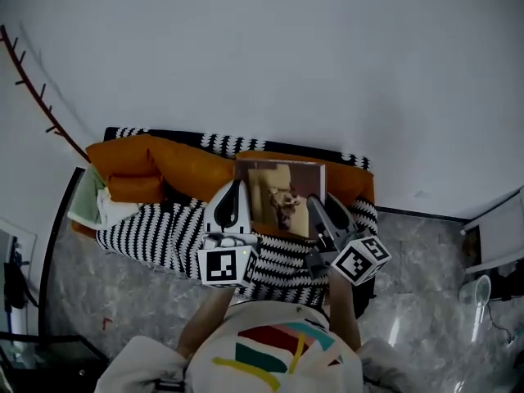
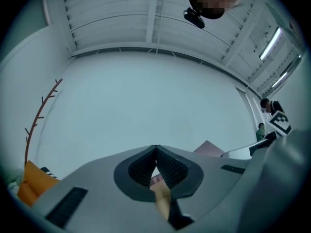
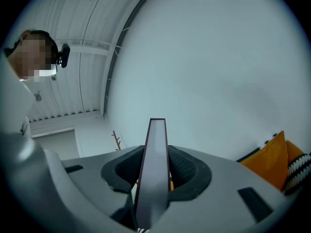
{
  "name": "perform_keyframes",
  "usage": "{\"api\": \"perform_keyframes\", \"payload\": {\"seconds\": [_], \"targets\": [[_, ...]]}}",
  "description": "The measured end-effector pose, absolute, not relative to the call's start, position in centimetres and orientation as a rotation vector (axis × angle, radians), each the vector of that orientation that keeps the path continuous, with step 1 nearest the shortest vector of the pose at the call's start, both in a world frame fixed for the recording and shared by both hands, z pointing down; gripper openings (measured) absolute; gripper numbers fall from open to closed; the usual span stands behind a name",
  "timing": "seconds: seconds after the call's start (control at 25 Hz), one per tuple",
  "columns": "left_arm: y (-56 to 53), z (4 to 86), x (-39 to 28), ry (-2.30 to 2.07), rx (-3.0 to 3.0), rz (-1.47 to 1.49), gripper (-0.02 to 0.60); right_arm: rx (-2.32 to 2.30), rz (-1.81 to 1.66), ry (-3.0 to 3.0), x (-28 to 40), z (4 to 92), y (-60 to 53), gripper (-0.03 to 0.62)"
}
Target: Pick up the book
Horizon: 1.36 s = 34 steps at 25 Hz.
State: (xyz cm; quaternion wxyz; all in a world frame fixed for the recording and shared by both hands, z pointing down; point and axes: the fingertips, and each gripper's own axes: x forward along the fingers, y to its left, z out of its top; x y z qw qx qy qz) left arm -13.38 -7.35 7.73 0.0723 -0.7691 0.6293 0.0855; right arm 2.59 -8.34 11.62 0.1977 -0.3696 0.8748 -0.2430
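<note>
The book, its tan picture cover facing up, hangs above the sofa between my two grippers. My left gripper grips its left edge. In the left gripper view the pads meet at their tips over a thin pinkish-tan part, and a corner of the book sticks out to the right. My right gripper holds the right edge. In the right gripper view the book stands edge-on, clamped between the dark pads.
Below lies a sofa with orange cushions and a black-and-white striped blanket. A branch-shaped coat rack leans at the left wall. White furniture stands at the right on the marble floor.
</note>
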Motion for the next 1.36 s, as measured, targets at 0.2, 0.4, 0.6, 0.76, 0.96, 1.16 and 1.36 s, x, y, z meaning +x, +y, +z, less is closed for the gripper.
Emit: {"api": "perform_keyframes", "payload": {"seconds": [0.2,0.4,0.6,0.76,0.96,1.16,1.36], "targets": [[-6.9,6.6,-12.7,1.833,-2.303,0.277,0.005,-1.021,-0.595,2.441,3.5,9.1,-6.8,0.158],[-7.4,5.7,-11.6,1.813,-2.315,0.311,0.005,-1.061,-0.609,2.447,4.5,9.4,-6.5,0.158],[-8.5,6.3,-11.6,1.805,-2.338,0.335,0.005,-1.098,-0.605,2.442,4.5,9.8,-7.2,0.156],[-8.0,6.5,-10.5,1.795,-2.355,0.334,0.005,-1.109,-0.596,2.428,5.5,9.4,-6.5,0.157],[-7.8,6.5,-10.0,1.787,-2.364,0.348,0.005,-1.116,-0.577,2.421,6.0,8.8,-6.1,0.156],[-7.5,6.5,-10.4,1.786,-2.365,0.368,0.005,-1.123,-0.562,2.409,6.2,8.5,-5.7,0.156],[-7.3,6.6,-10.1,1.785,-2.359,0.379,0.005,-1.129,-0.540,2.407,6.7,8.2,-5.7,0.156]]}}
